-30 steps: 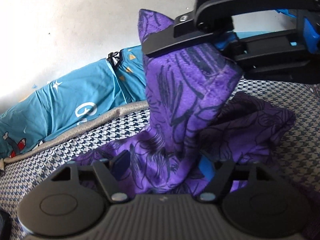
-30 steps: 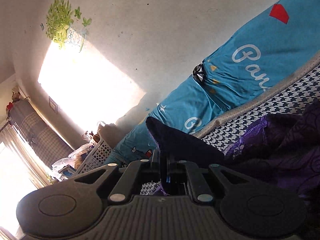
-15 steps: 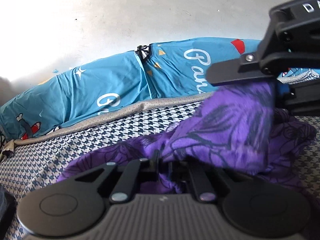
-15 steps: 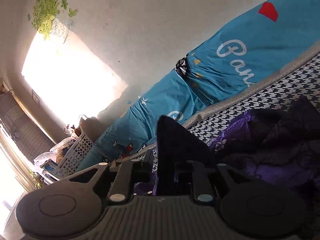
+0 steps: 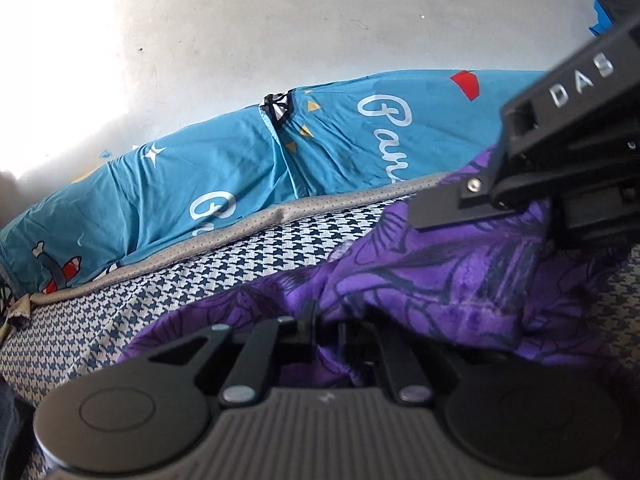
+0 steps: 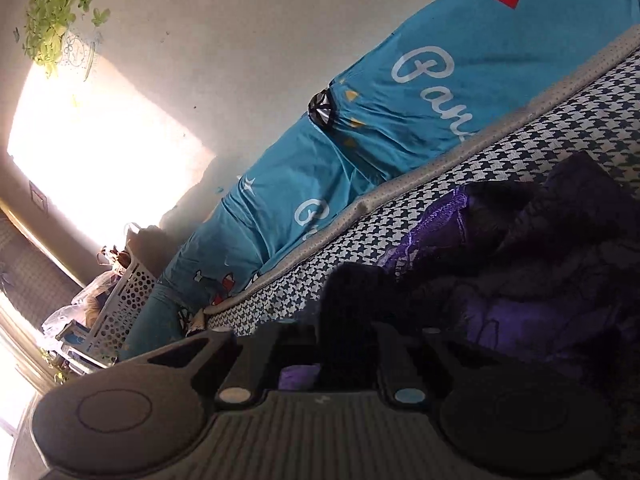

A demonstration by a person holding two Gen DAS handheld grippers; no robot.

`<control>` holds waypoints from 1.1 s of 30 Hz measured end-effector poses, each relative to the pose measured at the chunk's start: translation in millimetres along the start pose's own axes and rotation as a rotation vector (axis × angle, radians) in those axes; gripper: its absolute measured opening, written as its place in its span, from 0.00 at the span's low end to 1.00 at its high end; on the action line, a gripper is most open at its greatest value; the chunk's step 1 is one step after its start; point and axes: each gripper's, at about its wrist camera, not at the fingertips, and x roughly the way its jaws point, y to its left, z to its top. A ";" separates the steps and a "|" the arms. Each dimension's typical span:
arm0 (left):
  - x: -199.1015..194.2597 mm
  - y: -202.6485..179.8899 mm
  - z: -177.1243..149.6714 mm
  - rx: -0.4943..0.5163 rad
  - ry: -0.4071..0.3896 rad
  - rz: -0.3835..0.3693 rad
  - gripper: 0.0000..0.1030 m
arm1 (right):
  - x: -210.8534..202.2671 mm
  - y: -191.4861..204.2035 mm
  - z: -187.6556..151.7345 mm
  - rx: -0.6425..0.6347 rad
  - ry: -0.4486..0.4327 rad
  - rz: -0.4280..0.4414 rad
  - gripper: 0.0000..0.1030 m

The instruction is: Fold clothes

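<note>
A purple garment with a dark leaf print lies bunched on the houndstooth bed cover. In the left wrist view my left gripper is shut on a fold of it at the near edge. My right gripper enters from the upper right, clamped on another part of the garment and holding it slightly off the bed. In the right wrist view my right gripper is shut on a dark upright fold, and the rest of the garment lies in shadow to the right.
A long blue printed pillow lies along the wall behind the bed's grey piped edge. A white perforated basket with clutter stands past the end of the bed. Bare houndstooth cover stretches to the left of the garment.
My left gripper's fingers, spread wide a second ago, have shut on the cloth. My right gripper has lowered its raised fold toward the bed and shifted right.
</note>
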 end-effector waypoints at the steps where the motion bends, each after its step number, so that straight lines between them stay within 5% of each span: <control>1: -1.6 -4.1 -0.9 0.020 -0.010 0.006 0.13 | -0.6 1.0 -0.1 -0.003 -0.001 0.017 0.08; 4: -6.1 -16.0 -2.8 0.078 -0.045 0.026 0.21 | -3.4 2.0 0.6 0.007 -0.008 0.076 0.08; 10: -9.8 -28.1 -4.6 0.149 -0.095 0.091 0.22 | -8.1 6.2 1.6 0.015 -0.007 0.176 0.08; 16: -16.2 -17.1 -0.4 0.112 -0.131 0.141 0.06 | -7.8 14.6 -2.5 -0.038 0.023 0.220 0.08; 20: -18.2 -6.5 2.5 0.091 -0.146 0.186 0.05 | -8.5 10.2 -1.8 -0.033 0.016 0.185 0.11; 24: -18.4 10.8 6.0 0.051 -0.137 0.248 0.05 | -12.8 -0.6 2.4 0.011 -0.023 0.110 0.38; 33: -18.4 95.1 17.8 -0.155 -0.108 0.442 0.05 | -23.6 -26.0 15.3 0.099 -0.092 -0.054 0.42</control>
